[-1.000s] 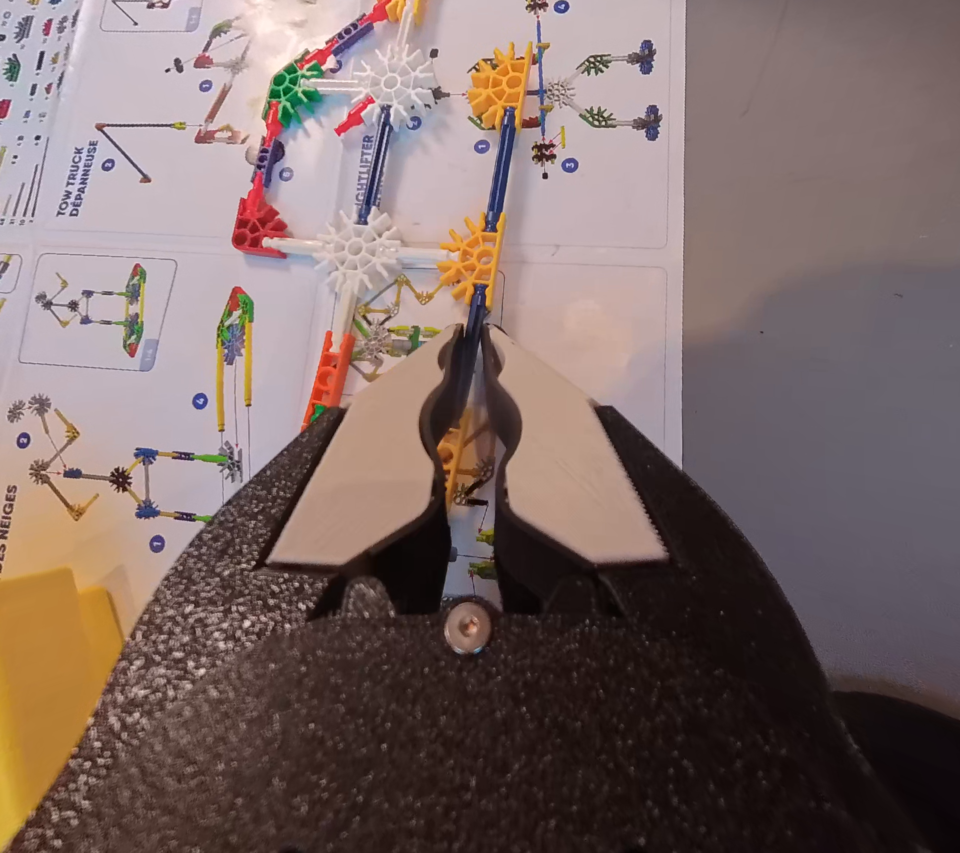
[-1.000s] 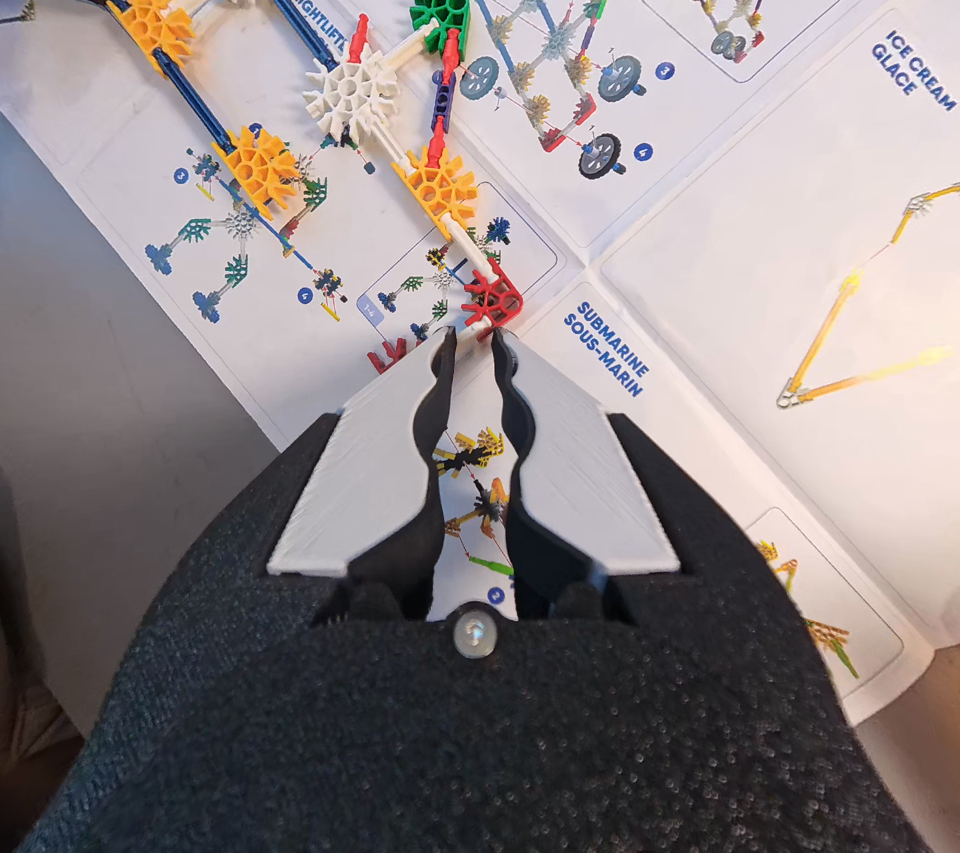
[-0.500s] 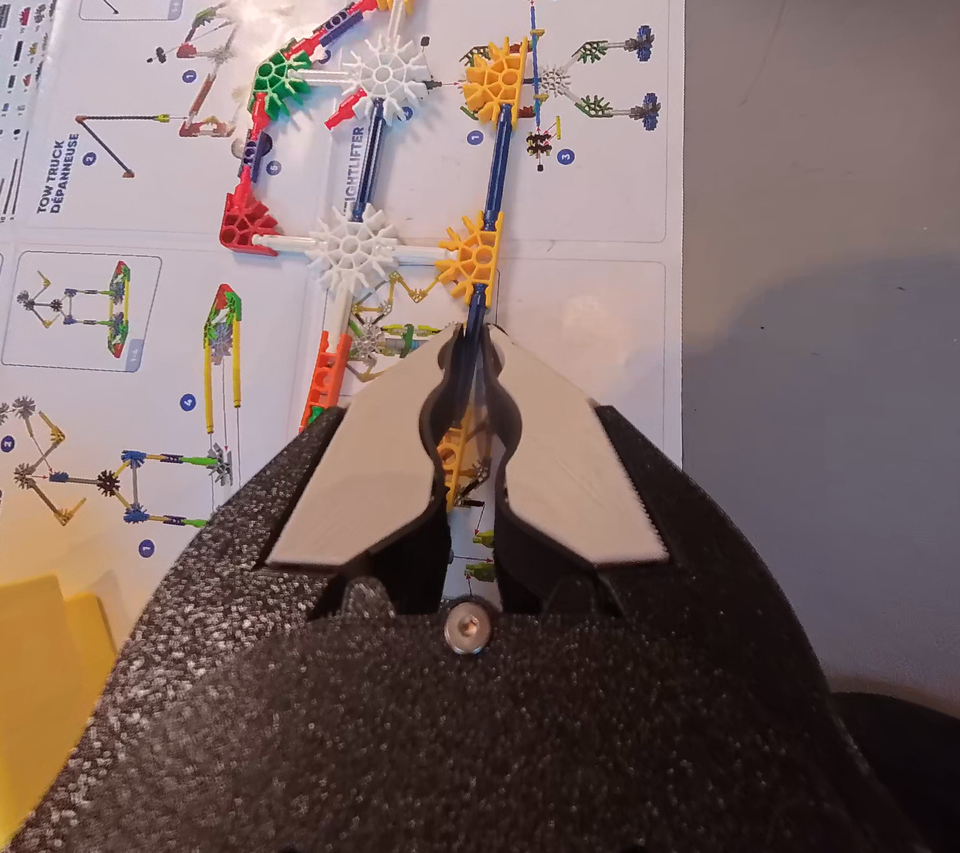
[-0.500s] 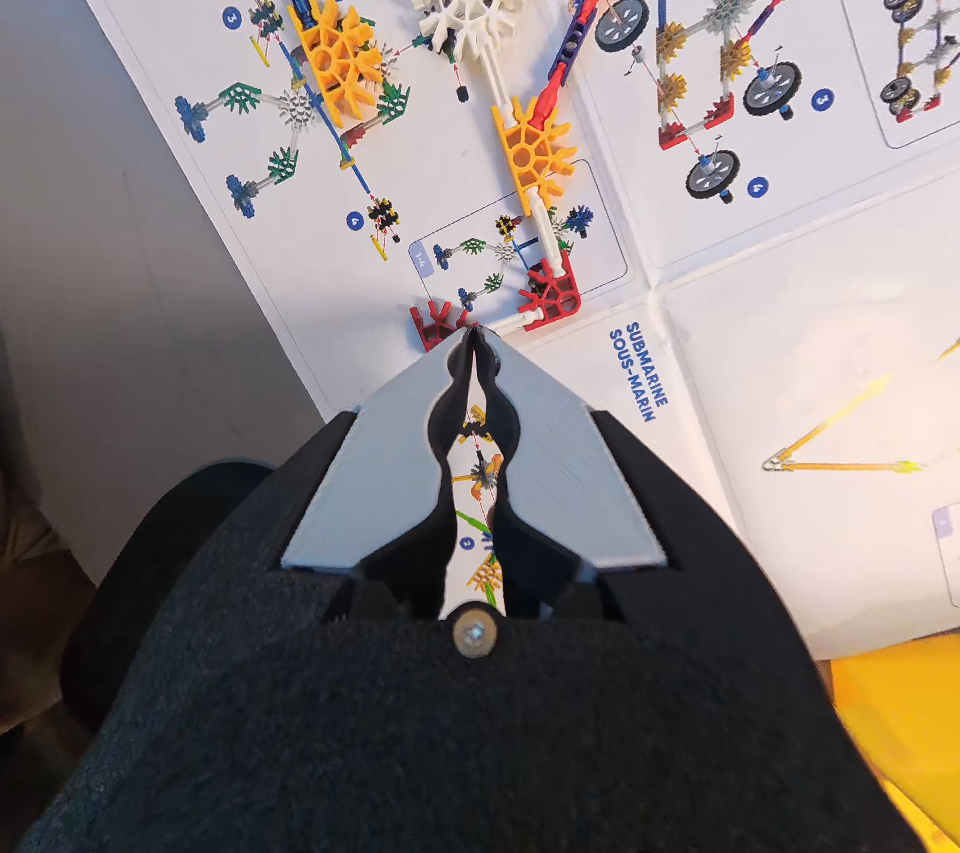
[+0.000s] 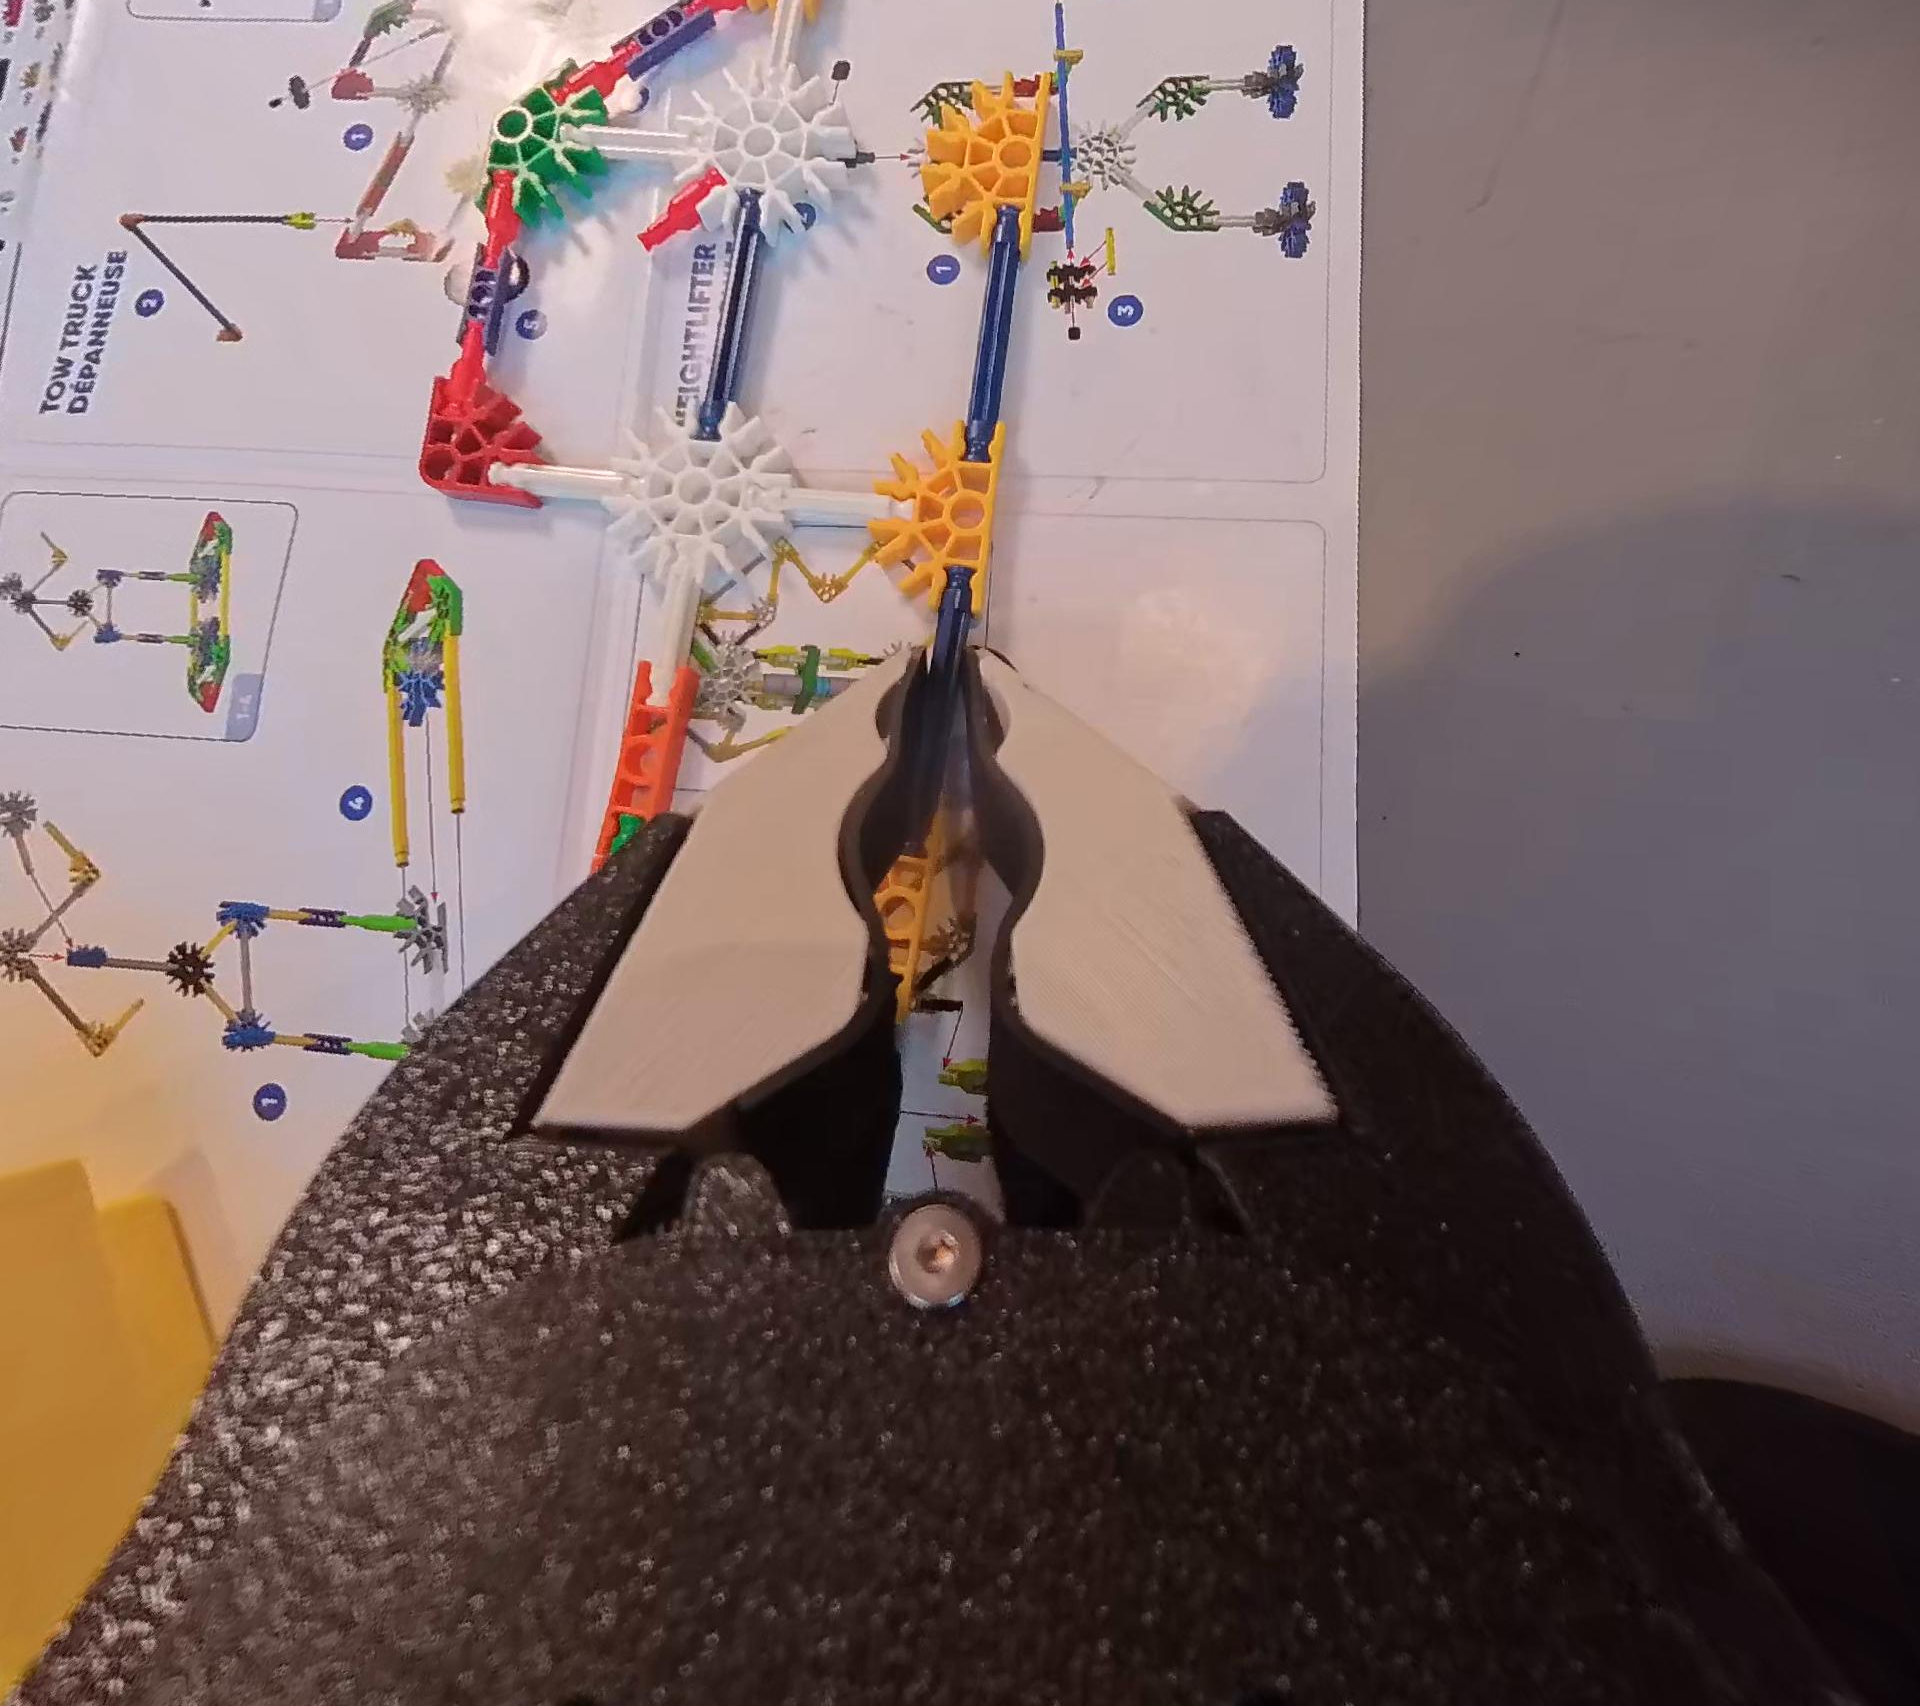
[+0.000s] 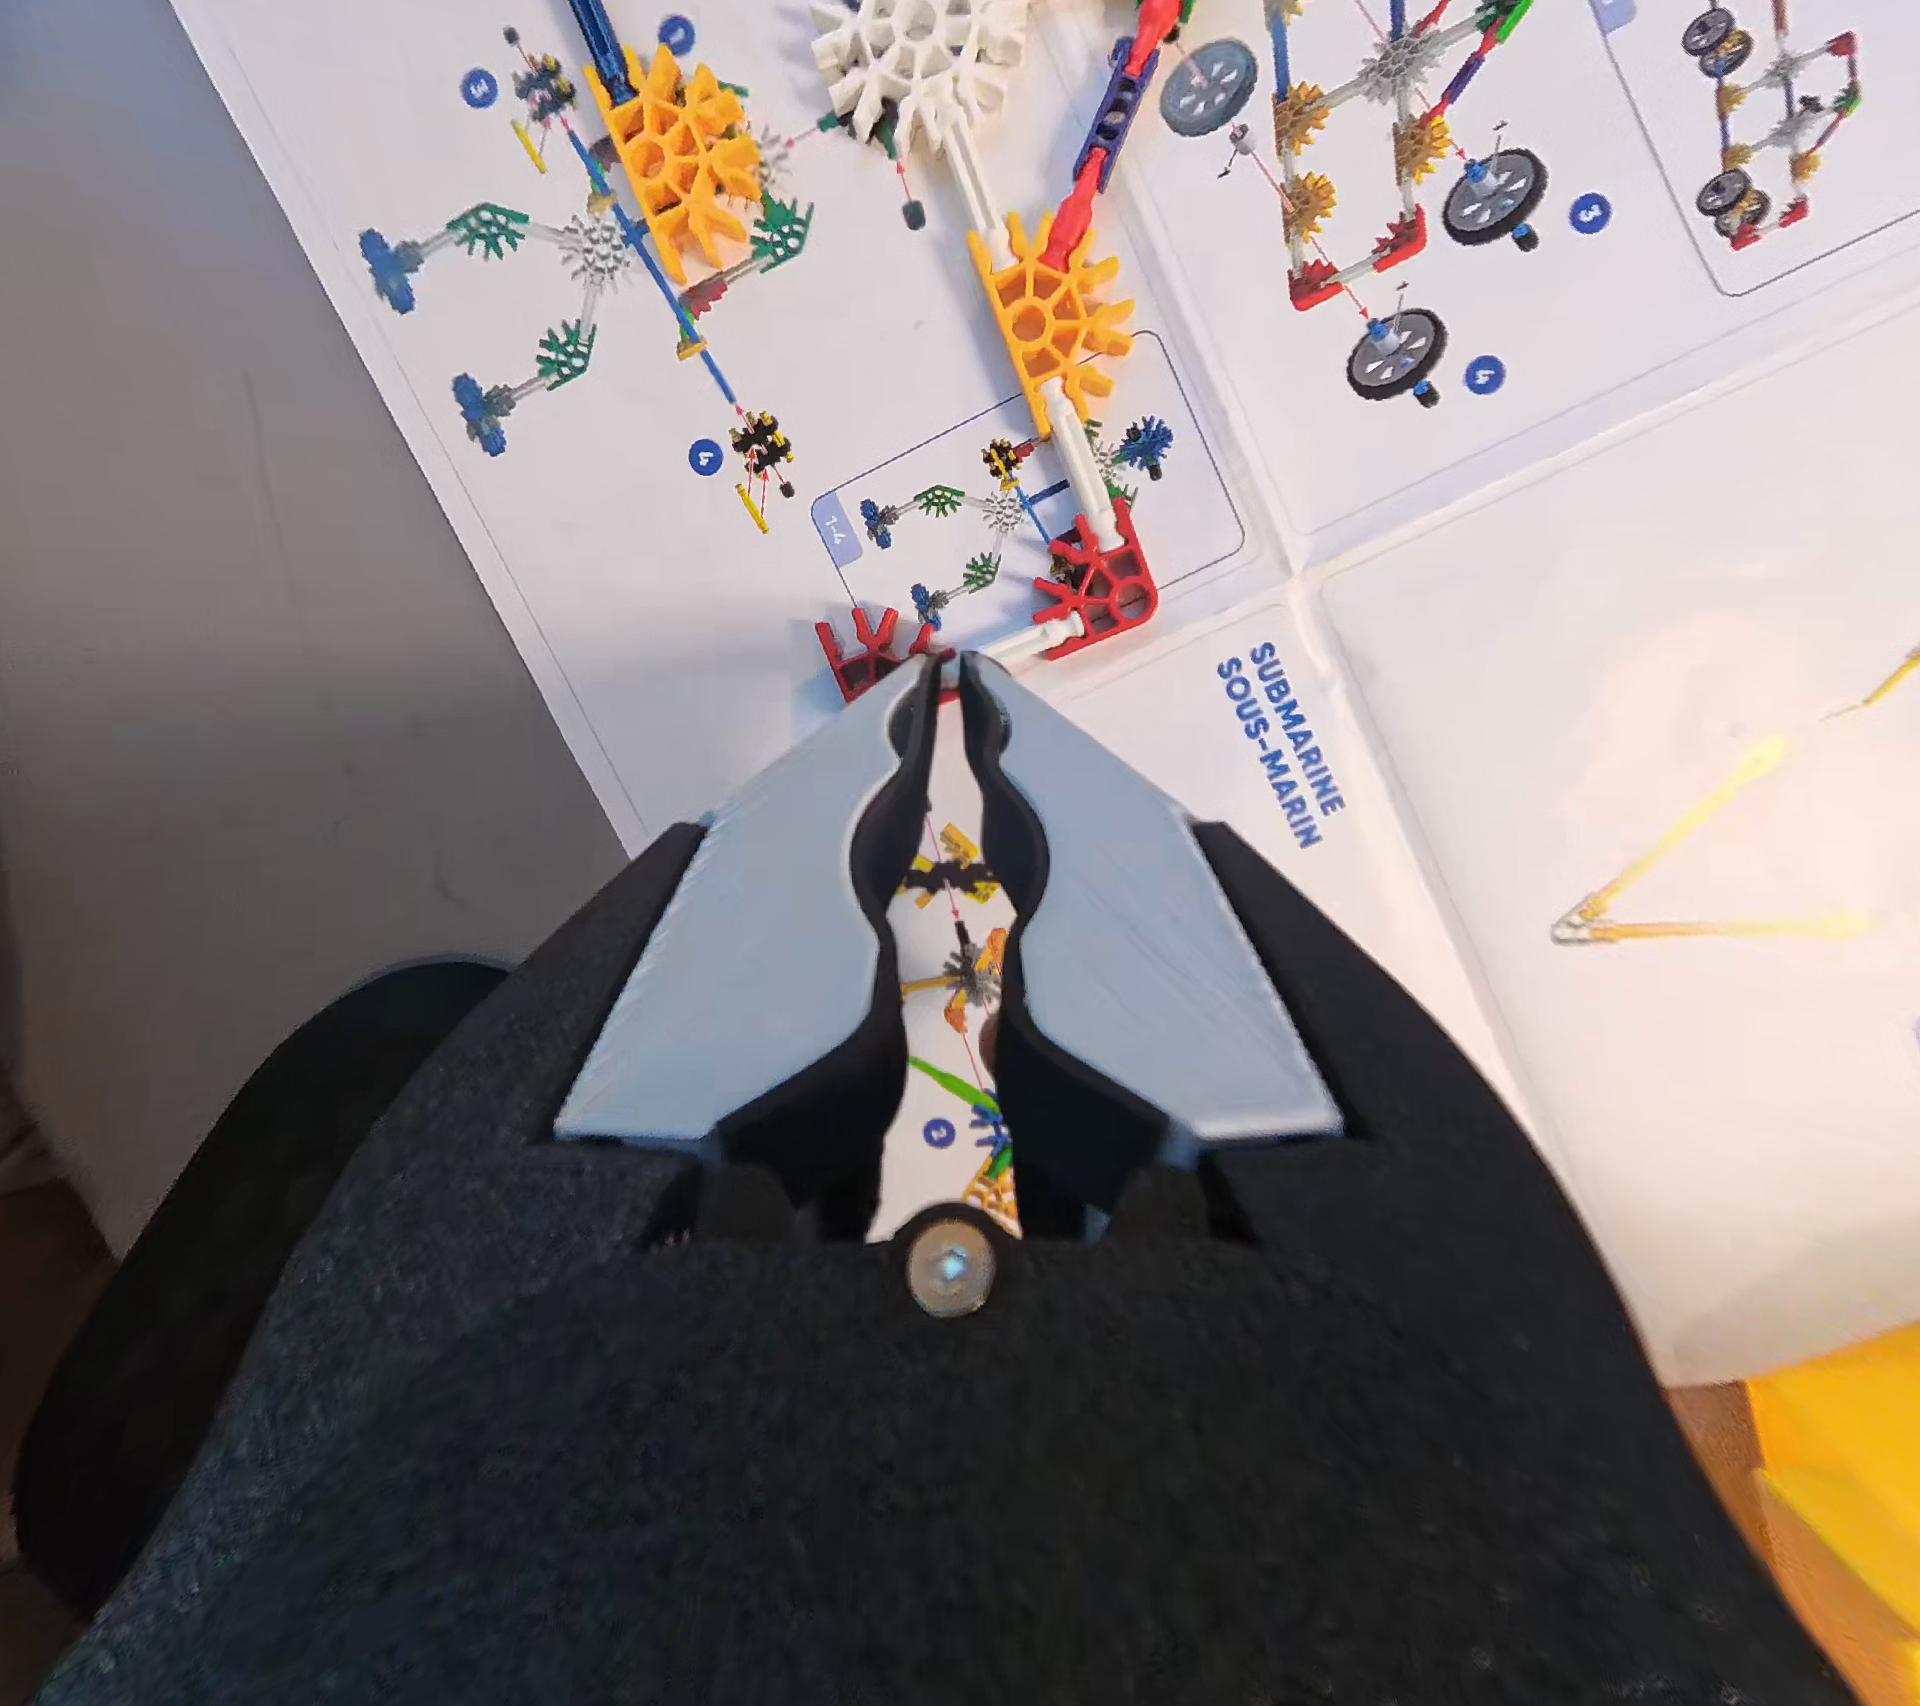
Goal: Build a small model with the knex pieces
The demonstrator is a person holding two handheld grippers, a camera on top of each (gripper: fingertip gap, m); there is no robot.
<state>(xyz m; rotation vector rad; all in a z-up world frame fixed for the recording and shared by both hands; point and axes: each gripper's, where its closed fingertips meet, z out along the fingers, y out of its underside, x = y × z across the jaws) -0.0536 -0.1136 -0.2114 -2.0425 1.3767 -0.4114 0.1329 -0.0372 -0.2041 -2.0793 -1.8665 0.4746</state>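
Blue rod (image 5: 940, 711) pinched in left tongs (image 5: 945, 669) | right tongs (image 6: 948, 669) closed on white rod (image 6: 1013, 644)

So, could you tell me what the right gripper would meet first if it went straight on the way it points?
Probably the small red connector right at the tips of the right gripper, which may already touch it; depth is unclear. Beyond lies the instruction sheet.

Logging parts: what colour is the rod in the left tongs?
Dark blue rod, clearest in the left wrist view.
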